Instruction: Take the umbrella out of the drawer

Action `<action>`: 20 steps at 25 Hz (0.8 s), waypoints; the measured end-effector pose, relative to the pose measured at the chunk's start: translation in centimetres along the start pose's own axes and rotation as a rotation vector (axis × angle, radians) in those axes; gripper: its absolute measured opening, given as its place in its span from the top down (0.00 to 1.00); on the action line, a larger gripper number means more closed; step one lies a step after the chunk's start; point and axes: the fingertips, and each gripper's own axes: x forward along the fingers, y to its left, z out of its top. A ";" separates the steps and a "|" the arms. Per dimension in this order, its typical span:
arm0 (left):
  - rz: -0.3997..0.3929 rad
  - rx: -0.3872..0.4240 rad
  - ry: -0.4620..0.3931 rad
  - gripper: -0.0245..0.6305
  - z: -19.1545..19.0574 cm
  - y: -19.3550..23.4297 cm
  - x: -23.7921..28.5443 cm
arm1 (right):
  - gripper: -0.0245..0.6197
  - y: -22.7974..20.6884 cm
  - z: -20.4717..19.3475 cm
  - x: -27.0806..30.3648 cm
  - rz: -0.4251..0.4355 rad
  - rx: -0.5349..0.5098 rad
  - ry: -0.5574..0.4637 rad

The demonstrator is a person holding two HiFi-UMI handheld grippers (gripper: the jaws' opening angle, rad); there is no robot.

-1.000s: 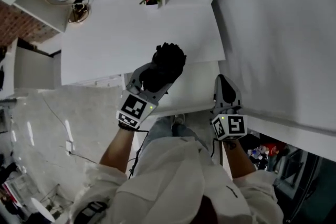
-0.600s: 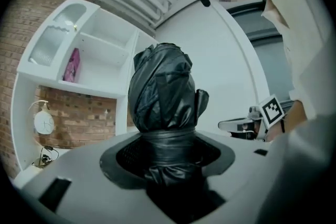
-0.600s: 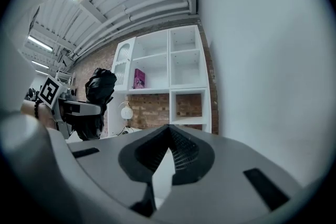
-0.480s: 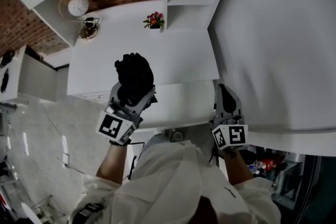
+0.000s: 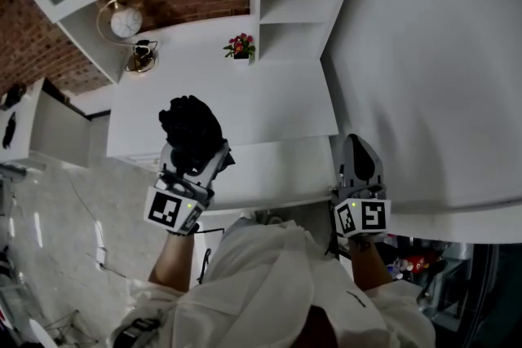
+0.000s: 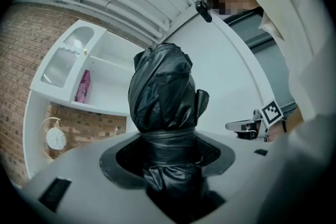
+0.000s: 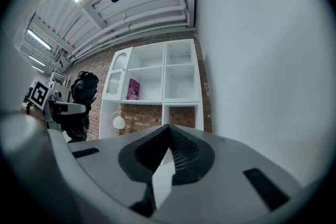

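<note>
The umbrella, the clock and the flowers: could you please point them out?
umbrella [image 6: 163, 89], left gripper view, folded black canopy.
clock [image 5: 126, 23], head view, white face.
flowers [image 5: 239, 45], head view, red blooms.

Both arms reach forward; left tongs [image 5: 194, 152] clamp a black umbrella [image 5: 190, 125], right tongs [image 5: 356, 144] level, jaws together.

The left tool [image 6: 168, 150] covers the base of the umbrella [image 6: 163, 92]

The folded black fabric umbrella [image 5: 192, 125] sits in the left claw [image 5: 194, 152], above the white worktop's [image 5: 269, 102] front-left edge. A small red potted flower [image 5: 239, 47] stands at the back, and the right claw [image 5: 356, 152] is at front right.
</note>
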 end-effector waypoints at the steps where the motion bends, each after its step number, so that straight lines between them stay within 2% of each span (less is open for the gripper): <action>1: -0.002 0.006 -0.014 0.55 0.2 0.1 0.0 | 0.94 -0.1 0.2 0.0 -0.001 -0.006 -0.004; 4: -0.011 0.018 -0.050 0.55 0.8 0.1 0.2 | 0.94 -0.3 0.5 0.1 -0.006 -0.015 -0.008; 20: -0.012 0.010 -0.022 0.55 0.7 0.1 0.7 | 0.94 -0.3 0.5 0.0 -0.020 -0.007 -0.006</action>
